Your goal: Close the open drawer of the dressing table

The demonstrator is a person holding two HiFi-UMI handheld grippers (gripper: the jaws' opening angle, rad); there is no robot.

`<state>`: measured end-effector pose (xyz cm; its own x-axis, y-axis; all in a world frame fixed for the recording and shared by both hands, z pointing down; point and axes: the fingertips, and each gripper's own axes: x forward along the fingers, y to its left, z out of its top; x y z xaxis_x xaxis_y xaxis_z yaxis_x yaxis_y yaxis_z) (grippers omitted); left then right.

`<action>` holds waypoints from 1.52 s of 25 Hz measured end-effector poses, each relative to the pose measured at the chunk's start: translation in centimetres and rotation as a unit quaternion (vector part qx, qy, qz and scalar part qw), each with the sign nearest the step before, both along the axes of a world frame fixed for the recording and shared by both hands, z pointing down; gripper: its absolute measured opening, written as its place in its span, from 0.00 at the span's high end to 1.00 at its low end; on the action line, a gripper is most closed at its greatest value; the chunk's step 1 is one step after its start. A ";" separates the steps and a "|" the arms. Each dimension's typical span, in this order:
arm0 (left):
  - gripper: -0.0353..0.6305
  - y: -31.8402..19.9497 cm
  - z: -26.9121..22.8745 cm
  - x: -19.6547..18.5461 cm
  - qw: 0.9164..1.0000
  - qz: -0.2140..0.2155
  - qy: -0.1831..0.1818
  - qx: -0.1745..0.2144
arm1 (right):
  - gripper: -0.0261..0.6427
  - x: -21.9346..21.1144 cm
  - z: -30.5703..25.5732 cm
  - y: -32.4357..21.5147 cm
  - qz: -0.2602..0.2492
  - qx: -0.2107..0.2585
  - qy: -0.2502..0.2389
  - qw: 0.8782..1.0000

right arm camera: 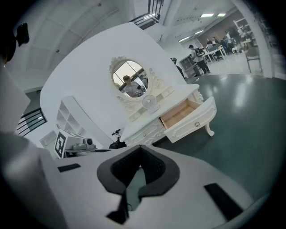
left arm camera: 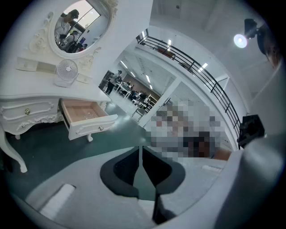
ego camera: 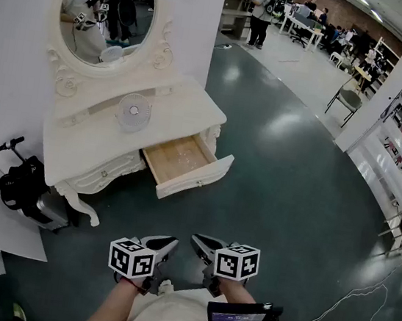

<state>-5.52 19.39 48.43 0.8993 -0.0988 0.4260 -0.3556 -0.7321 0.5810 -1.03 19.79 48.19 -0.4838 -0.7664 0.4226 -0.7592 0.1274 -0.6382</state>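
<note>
The white dressing table stands against the wall with an oval mirror above it. Its right drawer is pulled out, showing a bare wooden inside. The drawer shows at the left in the left gripper view, and in the right gripper view the drawer sits right of centre. Both grippers hang low near my body, well short of the table. My left gripper and right gripper are side by side. The left gripper is shut with nothing in it. So is the right gripper.
A small white fan stands on the tabletop. A black bag on wheels sits left of the table. Dark green floor lies between me and the drawer. A chair, a white railing and people are further off.
</note>
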 end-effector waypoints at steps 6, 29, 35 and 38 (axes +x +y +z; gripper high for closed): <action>0.90 -0.7 0.2 -0.2 1.000 0.001 0.008 -0.001 | 0.94 0.1 0.4 -0.7 0.008 0.002 0.003 1.000; 0.90 -3.0 0.5 -0.8 1.000 -0.013 0.012 -0.017 | 0.93 1.6 0.0 -3.7 0.023 -0.006 0.009 1.000; 0.90 -5.5 1.2 -0.1 0.999 -0.030 0.004 -0.023 | 0.93 2.6 0.5 -6.7 0.006 -0.013 0.007 1.000; 0.90 -7.2 1.4 0.7 0.999 -0.034 0.001 -0.027 | 0.93 3.5 0.6 -8.9 0.001 -0.013 0.006 1.000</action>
